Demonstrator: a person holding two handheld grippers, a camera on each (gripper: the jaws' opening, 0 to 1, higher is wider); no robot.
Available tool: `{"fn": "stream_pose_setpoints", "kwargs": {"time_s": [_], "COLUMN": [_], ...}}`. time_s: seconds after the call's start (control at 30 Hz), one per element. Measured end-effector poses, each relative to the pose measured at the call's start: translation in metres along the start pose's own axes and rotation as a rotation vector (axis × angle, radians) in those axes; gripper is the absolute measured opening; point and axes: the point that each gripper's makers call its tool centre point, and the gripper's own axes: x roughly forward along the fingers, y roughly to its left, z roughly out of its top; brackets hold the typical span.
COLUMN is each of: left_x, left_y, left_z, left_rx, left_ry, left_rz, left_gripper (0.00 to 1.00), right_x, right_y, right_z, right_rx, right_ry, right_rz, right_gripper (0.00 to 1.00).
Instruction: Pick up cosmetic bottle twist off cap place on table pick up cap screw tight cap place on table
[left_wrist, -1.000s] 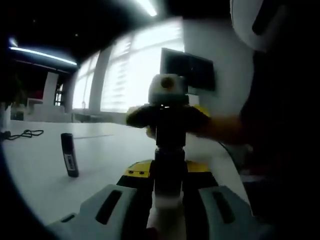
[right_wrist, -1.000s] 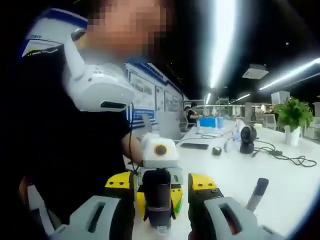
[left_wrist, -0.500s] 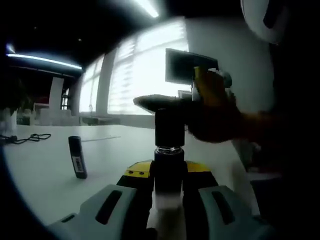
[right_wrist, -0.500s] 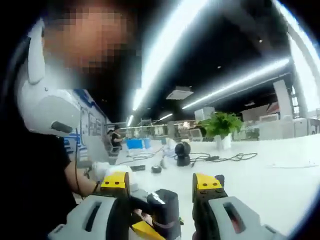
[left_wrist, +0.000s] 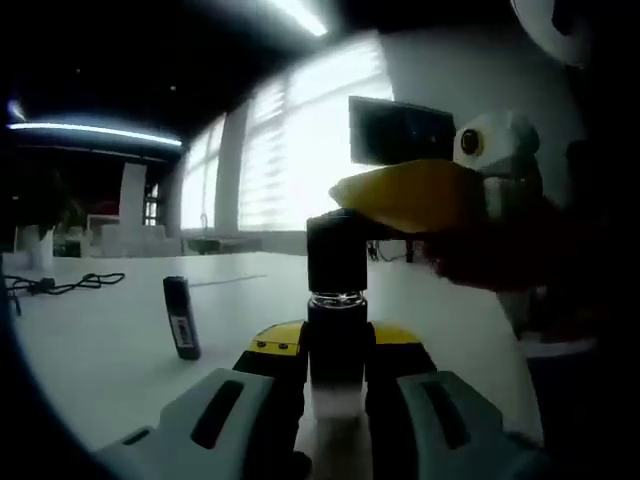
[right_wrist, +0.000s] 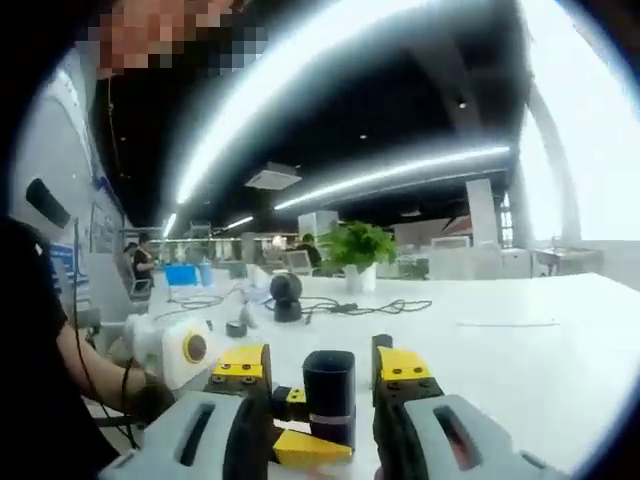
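Cosmetic bottle (left_wrist: 337, 345) in left gripper (left_wrist: 335, 395), cap (left_wrist: 336, 250) on

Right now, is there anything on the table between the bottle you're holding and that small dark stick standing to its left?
No. In the left gripper view the white table is bare between the cosmetic bottle and the dark stick.

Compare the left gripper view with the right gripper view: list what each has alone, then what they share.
Left gripper view alone: a small dark tube standing on the white table, bright windows and a dark wall screen.

Right gripper view alone: a potted plant, a dark round device with cables, and a person's dark sleeve.

Shared: the cosmetic bottle with its black cap, held by the left gripper, with the right gripper around the cap.
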Motion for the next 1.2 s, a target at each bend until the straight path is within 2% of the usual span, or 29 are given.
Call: {"fn": "stream_pose_setpoints", "kwargs": {"time_s": [0.1,0.2,0.37,0.43,0.53,0.77,1.2], "left_x": [0.000,0.000,0.000,0.000,0.000,-0.001,-0.001], "left_y": [0.001,0.001,0.001,0.001,0.001,0.001,0.001], "left_z": [0.000,0.000,0.000,0.000,0.000,0.000,-0.001], "left_rx": [0.000,0.005,0.003,0.002,0.001,0.008,0.005], "left_ry": [0.000,0.000,-0.001,-0.001,-0.002,-0.001,-0.001], "left_rz": [0.006,0.007,0.007,0.007,0.007,0.005,0.008], "left_gripper": [0.12,0.12,0.12,0.12,0.12,0.12,0.12], "right_x": [0.003,0.008,0.012,0.012,0.012,0.010,0.009], "right_y": [-0.007,-0.007,-0.006,-0.006,-0.005,-0.006,-0.005], "right_z": [-0.009,-0.014,-0.021,-0.021,-0.020,-0.018,-0.002], "right_rx": [-0.024,0.023,0.006,0.009,-0.033,-0.021,-0.034], "right_ry": [0.019,0.009,0.023,0.022,0.021,0.016,-0.033], "right_rz": [-0.061,-0.073,-0.073,-0.073,-0.066,-0.063,-0.053], "right_gripper": [0.29,0.28,0.21,0.15,0.15,0.15,0.15]}}
